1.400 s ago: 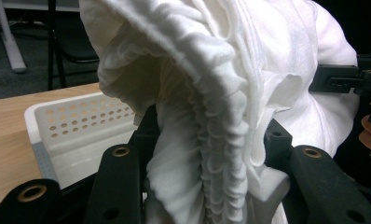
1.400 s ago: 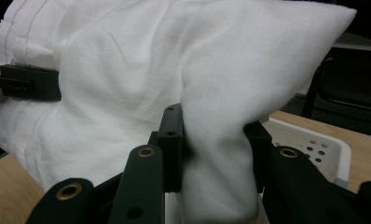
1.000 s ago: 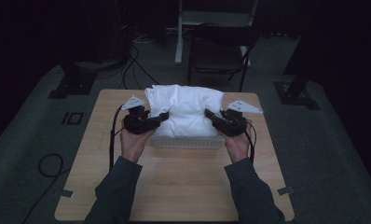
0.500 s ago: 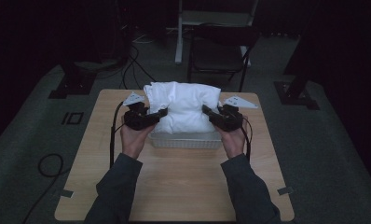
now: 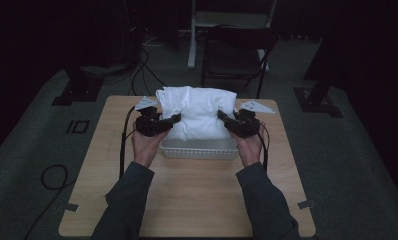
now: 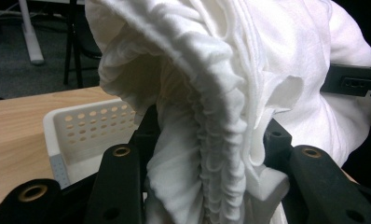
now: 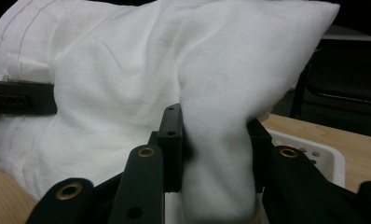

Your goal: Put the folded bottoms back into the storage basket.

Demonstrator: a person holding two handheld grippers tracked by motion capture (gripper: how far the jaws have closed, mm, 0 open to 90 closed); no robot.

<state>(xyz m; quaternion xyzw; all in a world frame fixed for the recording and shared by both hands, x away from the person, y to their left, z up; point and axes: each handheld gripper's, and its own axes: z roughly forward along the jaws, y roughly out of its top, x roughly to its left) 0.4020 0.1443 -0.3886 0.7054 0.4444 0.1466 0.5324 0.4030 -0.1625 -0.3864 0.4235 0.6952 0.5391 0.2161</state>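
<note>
High view: pillow (image 5: 197, 112) lengthwise left-right

White cloth, white basket, black grippers on pale wood.
We noted a plain white cloth (image 5: 197, 112), a white basket (image 5: 197, 149) patterned with rows of round holes, black left gripper (image 5: 173, 120) and right gripper (image 5: 222, 117), a light wood-grain table (image 5: 187, 200), and grey sleeves (image 5: 127, 200).
</note>
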